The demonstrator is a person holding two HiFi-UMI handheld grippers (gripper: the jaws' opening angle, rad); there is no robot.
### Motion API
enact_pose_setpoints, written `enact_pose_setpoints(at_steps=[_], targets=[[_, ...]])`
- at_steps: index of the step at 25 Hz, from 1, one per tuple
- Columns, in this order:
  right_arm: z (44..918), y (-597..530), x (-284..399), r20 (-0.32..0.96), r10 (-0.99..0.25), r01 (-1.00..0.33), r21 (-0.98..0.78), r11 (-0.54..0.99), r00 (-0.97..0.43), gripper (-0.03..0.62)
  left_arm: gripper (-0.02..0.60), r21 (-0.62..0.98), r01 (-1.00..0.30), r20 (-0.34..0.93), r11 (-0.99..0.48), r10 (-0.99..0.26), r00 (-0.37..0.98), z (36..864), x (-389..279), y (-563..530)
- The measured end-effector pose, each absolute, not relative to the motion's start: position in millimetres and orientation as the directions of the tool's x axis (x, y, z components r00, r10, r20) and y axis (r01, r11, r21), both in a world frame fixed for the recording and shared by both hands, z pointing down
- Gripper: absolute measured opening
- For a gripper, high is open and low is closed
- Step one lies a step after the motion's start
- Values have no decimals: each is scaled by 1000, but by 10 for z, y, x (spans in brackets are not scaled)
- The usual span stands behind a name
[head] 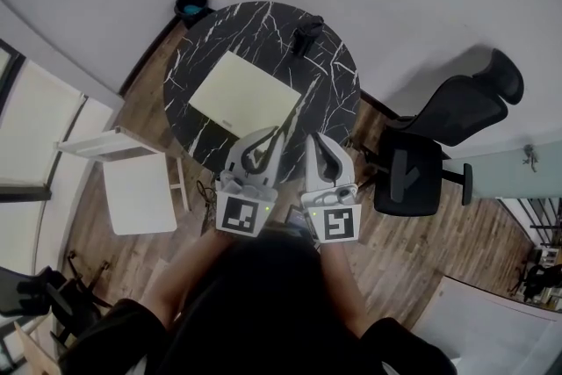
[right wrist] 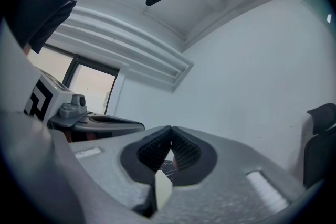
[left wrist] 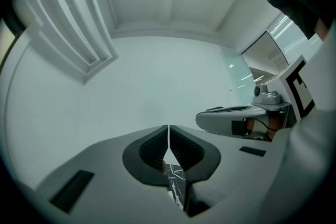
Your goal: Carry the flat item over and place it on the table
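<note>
Sheet (head: 241,92) lies flat on the round black table (head: 334,75), near its middle. Left tongs (head: 279,134) and right tongs (head: 314,139) sit at the table's near edge. Both are squeezed tight and hold nothing. The putting-down looks done. Next, both tongs should pull back from the table without bumping the sheet.

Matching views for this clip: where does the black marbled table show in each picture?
Head view: the black marbled table fills the upper middle.
Left gripper view: a sliver of it below the shut jaws.
Right gripper view: a small patch behind the shut jaws.
Shared landmark: the right gripper, lower middle in the head view, at the left gripper view's right.
</note>
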State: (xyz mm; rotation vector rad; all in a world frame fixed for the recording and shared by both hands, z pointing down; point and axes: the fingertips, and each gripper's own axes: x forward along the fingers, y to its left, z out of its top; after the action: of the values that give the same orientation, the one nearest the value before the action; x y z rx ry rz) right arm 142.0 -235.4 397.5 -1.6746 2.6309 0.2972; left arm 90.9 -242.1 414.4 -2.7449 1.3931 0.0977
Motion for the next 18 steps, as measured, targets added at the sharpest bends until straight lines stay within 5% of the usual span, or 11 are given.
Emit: enact_pose_setpoints(at_steps=[18], targets=[[4111, -2416, 1406, -49, -911, -900, 187, 394, -409, -5, 12, -39, -804, -75, -593, -801, 594, 4195, 921, -2443]])
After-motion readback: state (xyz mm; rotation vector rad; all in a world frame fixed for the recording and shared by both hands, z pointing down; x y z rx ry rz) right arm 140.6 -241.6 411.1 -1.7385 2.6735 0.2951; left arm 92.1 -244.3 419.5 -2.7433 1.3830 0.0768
